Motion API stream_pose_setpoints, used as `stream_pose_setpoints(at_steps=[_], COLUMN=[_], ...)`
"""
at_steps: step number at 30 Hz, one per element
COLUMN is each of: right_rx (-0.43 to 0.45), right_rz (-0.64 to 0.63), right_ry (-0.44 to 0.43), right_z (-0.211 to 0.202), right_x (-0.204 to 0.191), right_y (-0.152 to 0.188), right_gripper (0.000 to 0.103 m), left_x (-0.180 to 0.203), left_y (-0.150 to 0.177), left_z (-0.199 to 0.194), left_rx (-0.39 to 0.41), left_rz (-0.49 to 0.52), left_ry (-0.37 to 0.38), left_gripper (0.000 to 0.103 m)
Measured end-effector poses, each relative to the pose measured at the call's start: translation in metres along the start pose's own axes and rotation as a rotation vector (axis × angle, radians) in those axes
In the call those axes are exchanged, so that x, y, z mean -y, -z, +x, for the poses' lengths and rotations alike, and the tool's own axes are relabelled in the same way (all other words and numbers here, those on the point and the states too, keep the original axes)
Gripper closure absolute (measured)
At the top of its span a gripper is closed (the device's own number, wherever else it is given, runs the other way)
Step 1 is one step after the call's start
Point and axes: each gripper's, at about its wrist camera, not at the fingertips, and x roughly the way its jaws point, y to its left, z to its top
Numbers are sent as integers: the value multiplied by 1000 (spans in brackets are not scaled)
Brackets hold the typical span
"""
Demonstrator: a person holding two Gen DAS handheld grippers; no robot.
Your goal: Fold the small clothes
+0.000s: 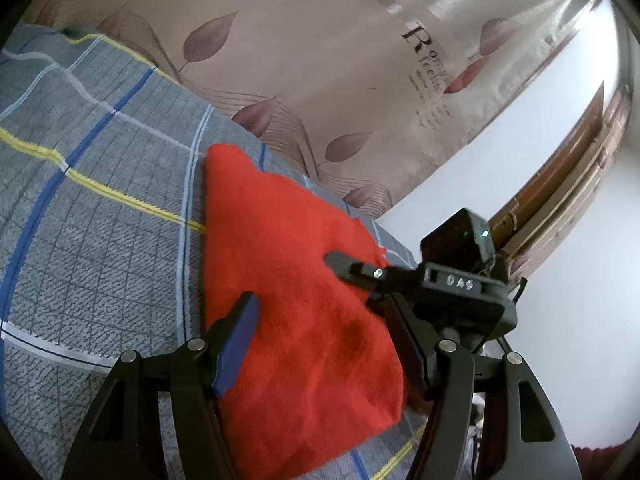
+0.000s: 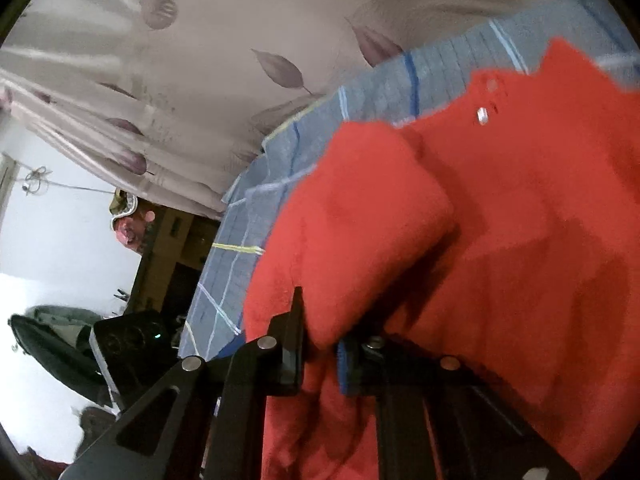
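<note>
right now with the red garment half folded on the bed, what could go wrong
1. The right gripper pinches only a small bunch of the red garment, so the flap could slip out mid-fold.
2. The left gripper is open over the garment and pins nothing, so the whole piece may drag across the plaid blanket.
3. The two grippers are close together and could collide.

garment point(image 1: 304, 320): red fuzzy knit; blanket point(image 1: 100, 200): matt woven; curtain point(image 1: 320, 60): glossy
</note>
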Motion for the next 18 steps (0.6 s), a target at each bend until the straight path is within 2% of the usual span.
stream_pose_setpoints(at_steps=[9, 13, 18], right_rx=[32, 47, 38], right_rz=[-105, -88, -56], right_ry=[121, 168, 211], right_z=[-66, -94, -110], right_x=[-13, 3, 27], right_y=[-31, -33, -29], right_gripper=[93, 93, 93], left_x=[41, 54, 56], left_y=[-13, -14, -9], left_z=[0, 8, 23], left_rx=[0, -8, -44], left_rz=[12, 56, 49], left_ry=[72, 61, 57], left_gripper=[35, 34, 34])
